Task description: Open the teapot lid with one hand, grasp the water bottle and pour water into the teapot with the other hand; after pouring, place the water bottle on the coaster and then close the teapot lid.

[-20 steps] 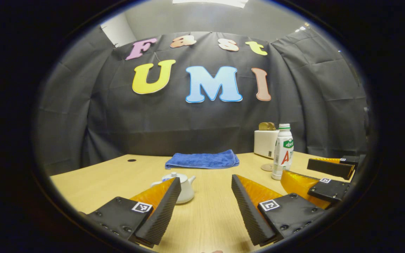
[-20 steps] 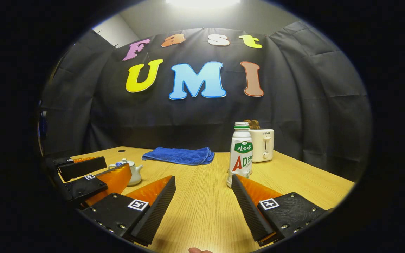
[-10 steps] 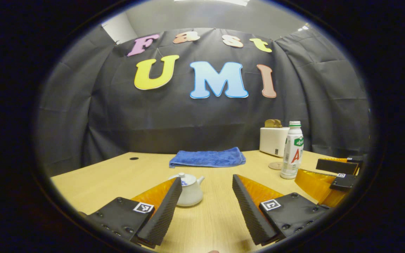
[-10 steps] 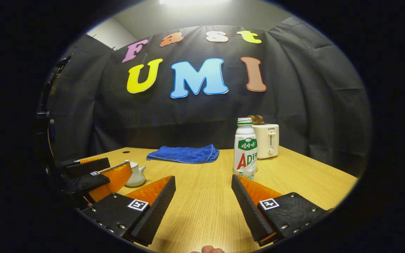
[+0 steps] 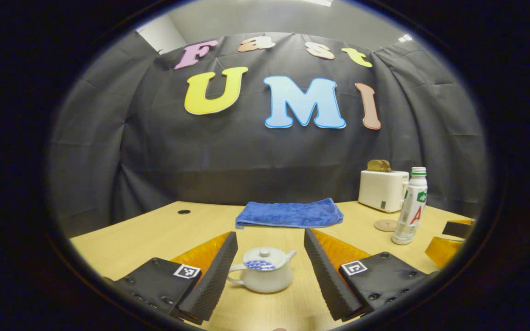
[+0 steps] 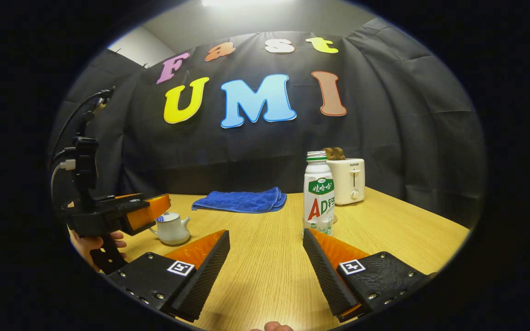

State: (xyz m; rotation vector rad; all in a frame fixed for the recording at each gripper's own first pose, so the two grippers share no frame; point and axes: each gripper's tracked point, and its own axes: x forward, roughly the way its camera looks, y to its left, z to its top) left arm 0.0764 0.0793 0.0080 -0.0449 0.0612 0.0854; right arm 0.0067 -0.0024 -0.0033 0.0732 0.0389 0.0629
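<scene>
Teapot (image 5: 262, 276) stands upright on the worktop (image 5: 154, 234), lid (image 5: 262, 256) seated, framed between the spread fingers of the left claw (image 5: 269, 271), which touch nothing. Water bottle (image 6: 319, 193) stands upright at 1 o'clock from the right claw (image 6: 265, 271), just beyond its right fingertip; that claw gapes wide and holds nothing. Coaster (image 5: 385, 225) lies beside the bottle. Blue towel (image 5: 290, 214) lies folded at 12 o'clock; toaster (image 6: 348, 181) stands behind the bottle.

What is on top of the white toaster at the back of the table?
Brown slices stick up from the top of the toaster, seen in both views. How deep they sit in the slots is hidden by its body. The water bottle stands before it.
</scene>
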